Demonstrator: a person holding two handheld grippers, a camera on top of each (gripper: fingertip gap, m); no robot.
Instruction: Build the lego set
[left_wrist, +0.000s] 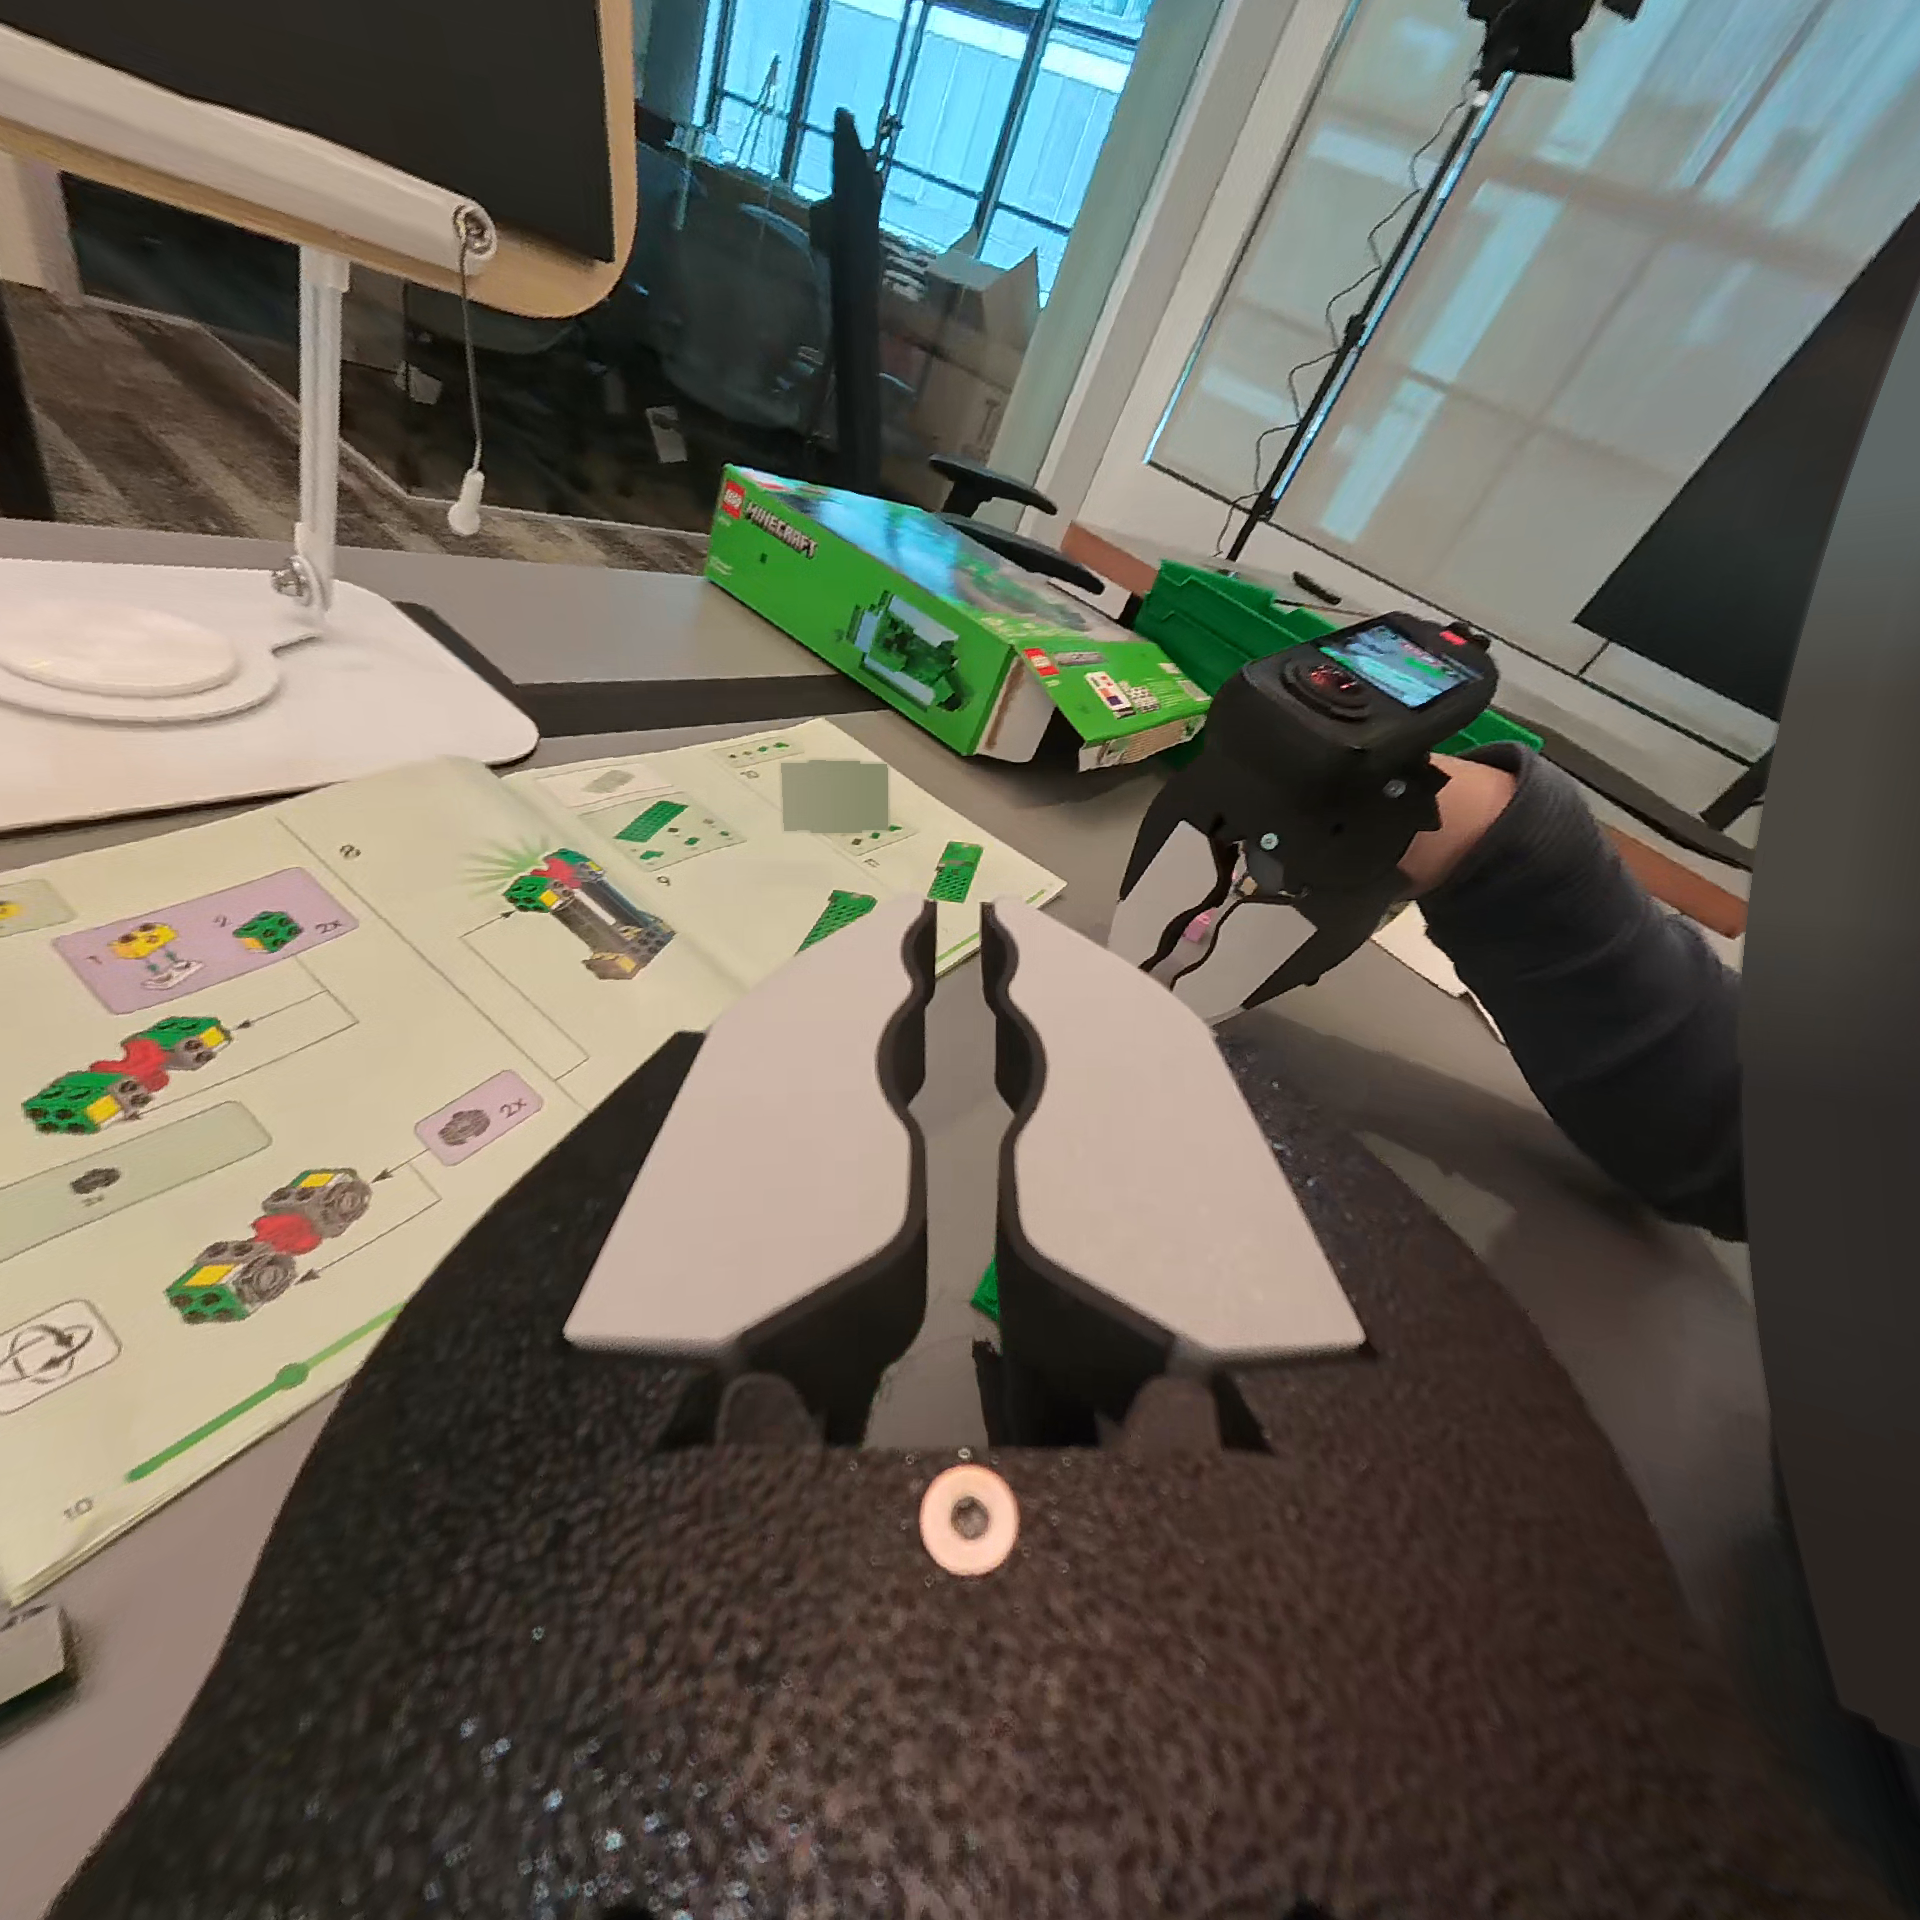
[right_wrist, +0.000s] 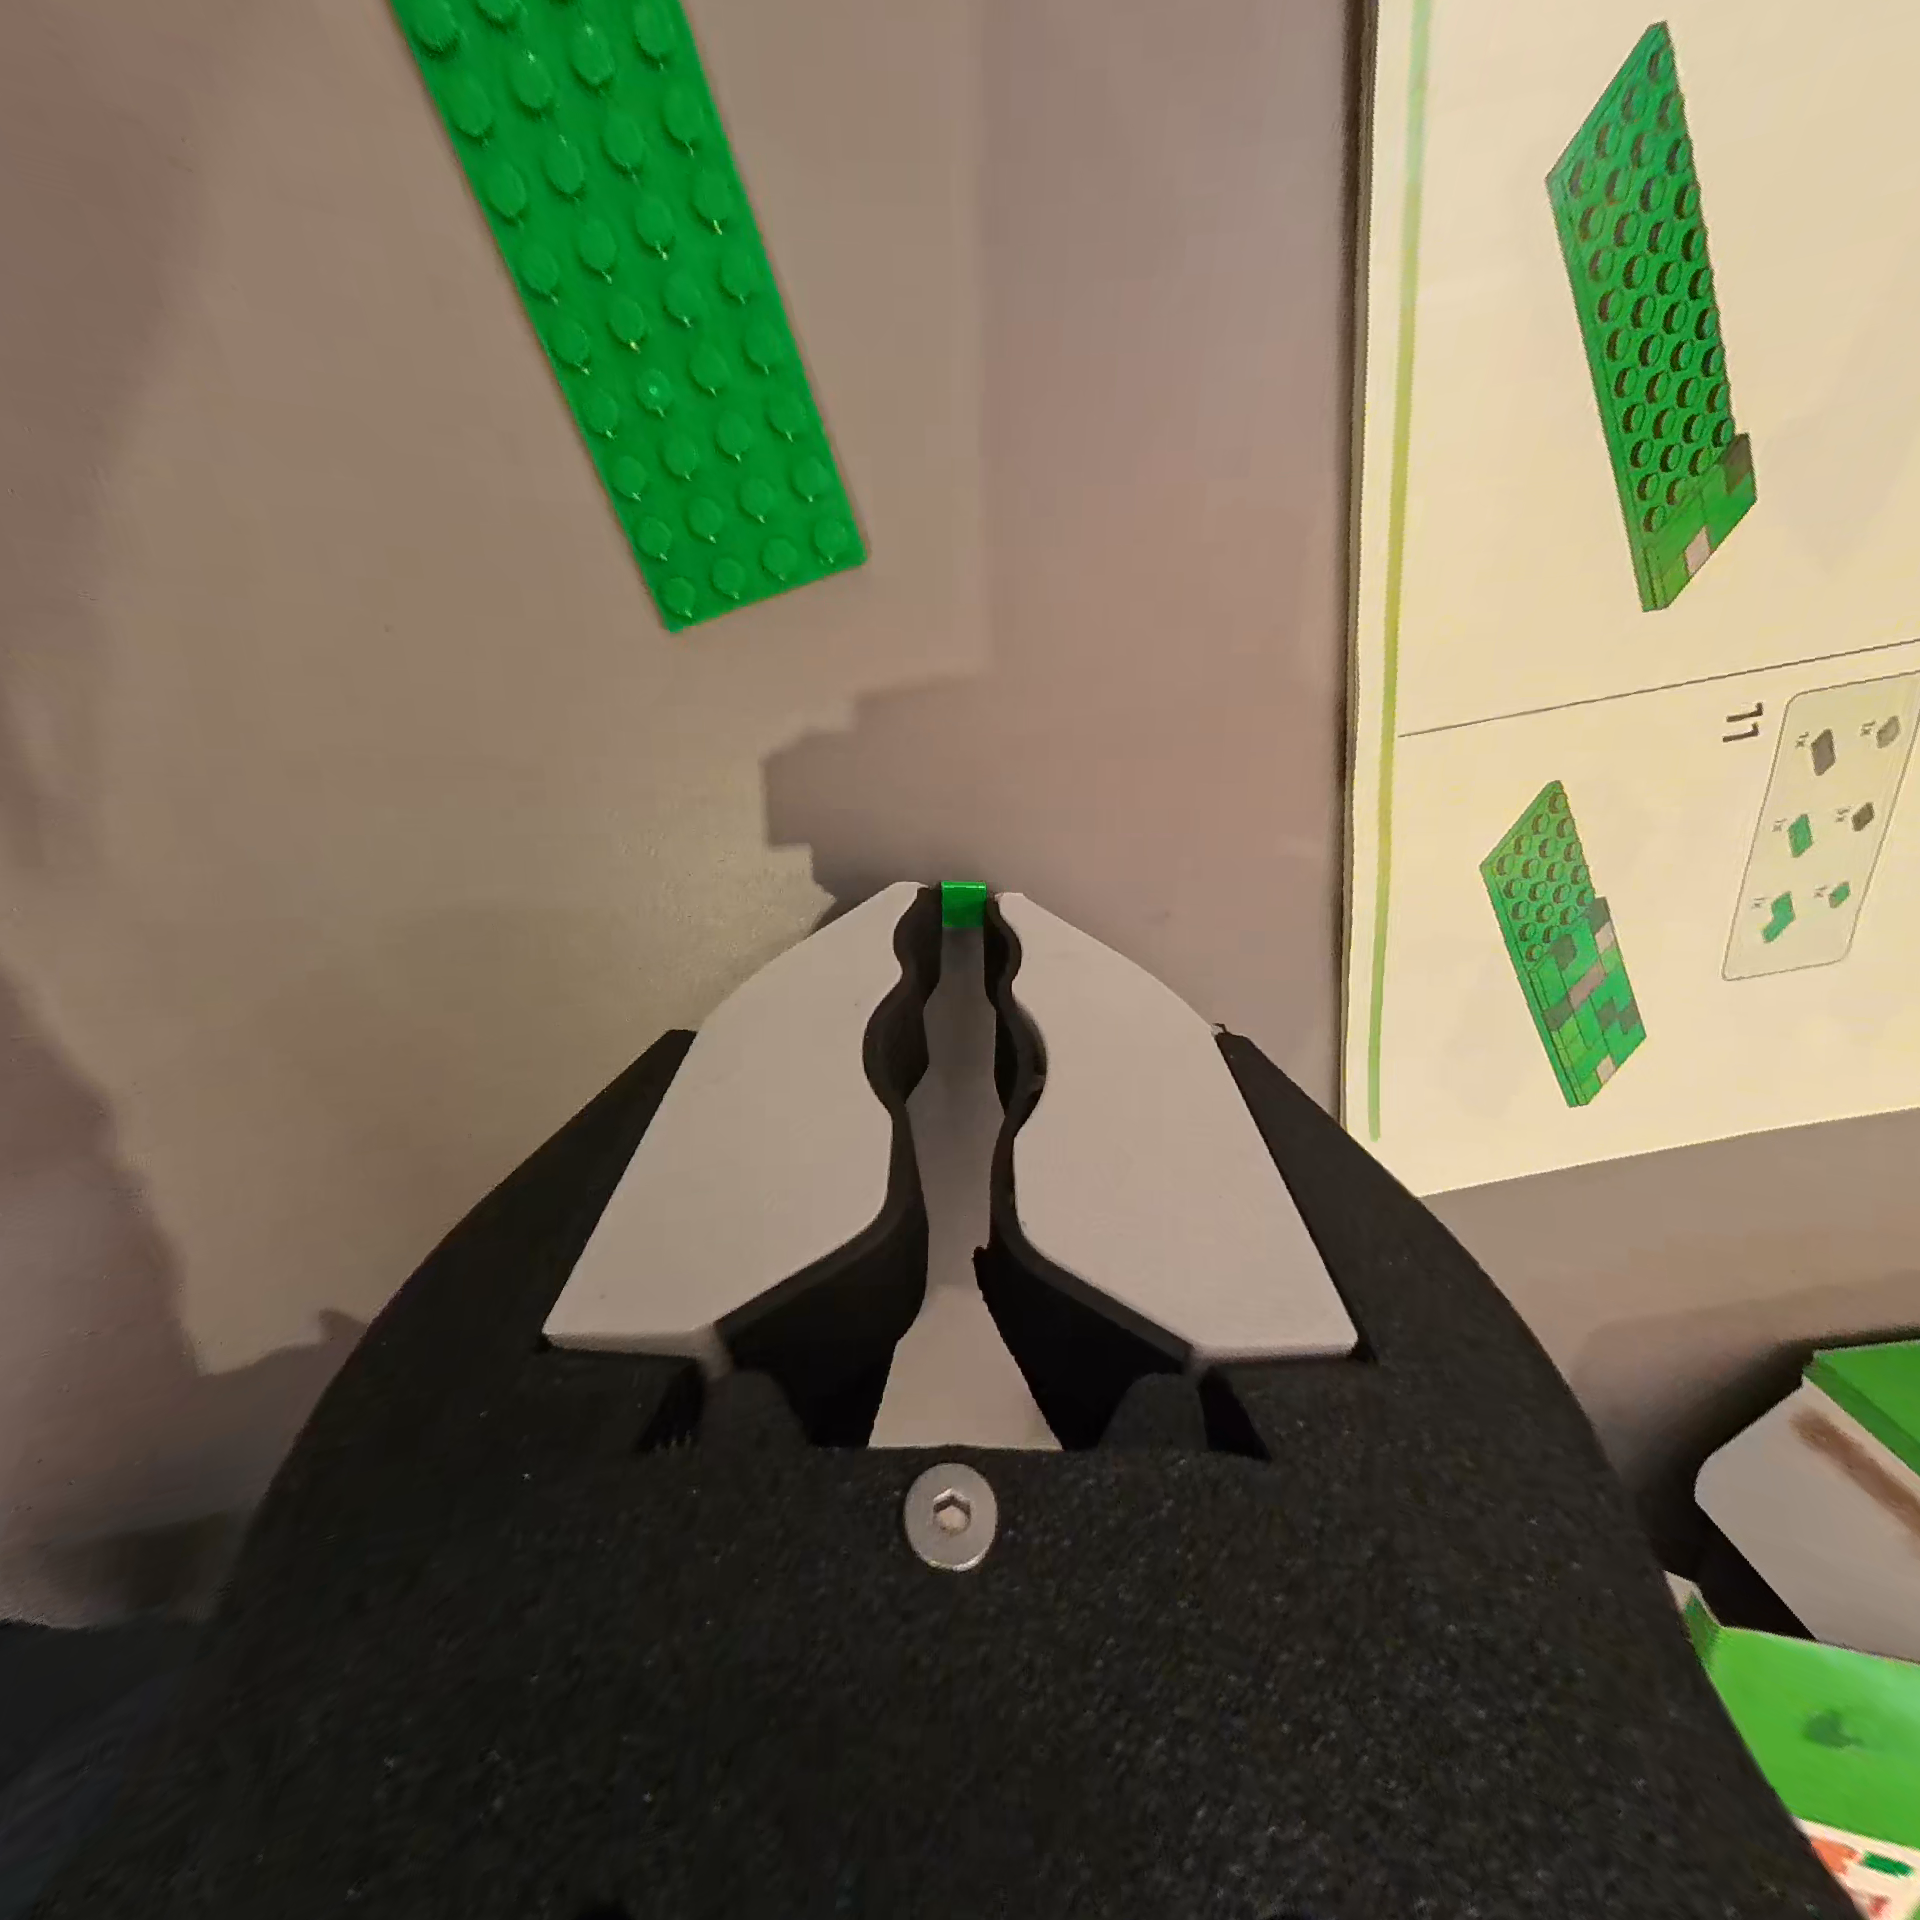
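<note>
Indoors, grey table (right_wrist: 260, 727), big windows (left_wrist: 1507, 312).

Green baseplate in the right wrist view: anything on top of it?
Only bare studs show on the green baseplate; its far end runs out of frame, unseen. It lies directly on the grey table.

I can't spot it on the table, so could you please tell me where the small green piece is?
In the right wrist view, the small green piece sits pinched at the right tool's tips, below the long green plate.
</note>
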